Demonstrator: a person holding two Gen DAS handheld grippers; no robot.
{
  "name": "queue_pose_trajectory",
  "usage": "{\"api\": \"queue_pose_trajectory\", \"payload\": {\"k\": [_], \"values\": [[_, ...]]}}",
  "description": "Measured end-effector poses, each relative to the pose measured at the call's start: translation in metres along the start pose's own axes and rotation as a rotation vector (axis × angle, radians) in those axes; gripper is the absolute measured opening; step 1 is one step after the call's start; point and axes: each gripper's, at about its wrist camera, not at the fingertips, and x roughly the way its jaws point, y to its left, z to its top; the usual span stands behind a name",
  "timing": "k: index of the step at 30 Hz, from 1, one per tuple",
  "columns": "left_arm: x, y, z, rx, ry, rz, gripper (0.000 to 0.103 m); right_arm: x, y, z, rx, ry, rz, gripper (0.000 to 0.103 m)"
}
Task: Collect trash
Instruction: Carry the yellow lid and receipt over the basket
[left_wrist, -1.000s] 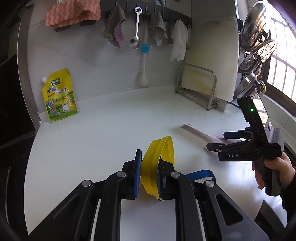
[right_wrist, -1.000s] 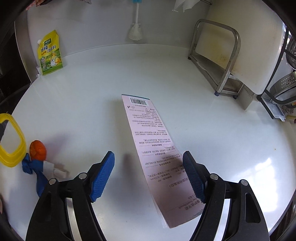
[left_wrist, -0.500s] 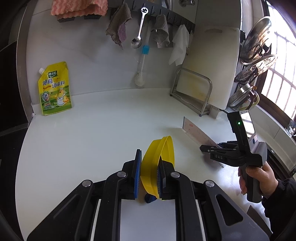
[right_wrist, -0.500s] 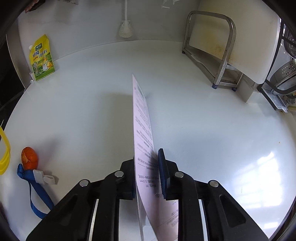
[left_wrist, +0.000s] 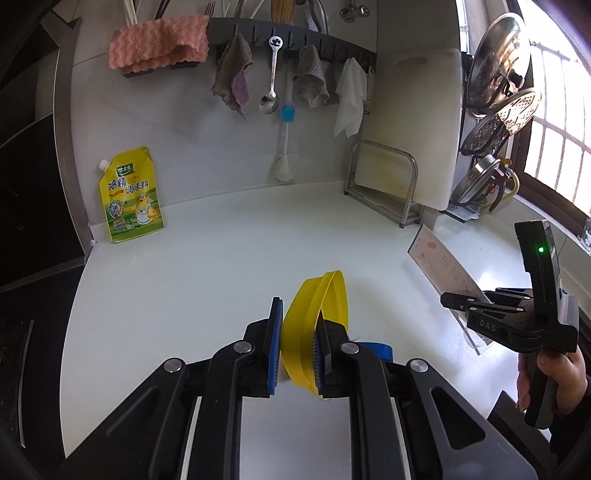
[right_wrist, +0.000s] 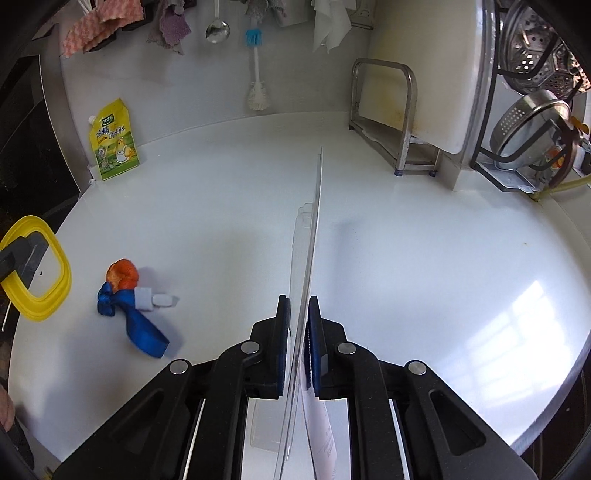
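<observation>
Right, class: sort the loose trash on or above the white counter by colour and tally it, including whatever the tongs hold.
Yellow: 1, plastic ring
Pink-white: 1, paper slip
Blue: 1, ribbon
Orange: 1, ball
White: 1, clip
Total: 5

Seasoning pouch (left_wrist: 131, 195): yellow, upright against the wall, far left of the cutting board (left_wrist: 413, 122).
Bottle brush (left_wrist: 283, 147): hanging left of the board.
Spoon (left_wrist: 270, 83): hanging beside the brush.
Steel rack (left_wrist: 384, 184): holding the board.
</observation>
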Motion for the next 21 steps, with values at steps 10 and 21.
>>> {"api": "queue_pose_trajectory", "payload": {"k": [10, 21], "values": [[-0.058, -0.032, -0.045, 0.042, 0.032, -0.05, 0.015, -0.097, 0.021, -0.084, 0.064, -0.067, 0.005, 0.01], [-0.107, -0.07, -0.107, 0.097, 0.069, -0.085, 0.015, -0.162, 0.037, -0.195, 0.224, -0.085, -0.019, 0.01]]}}
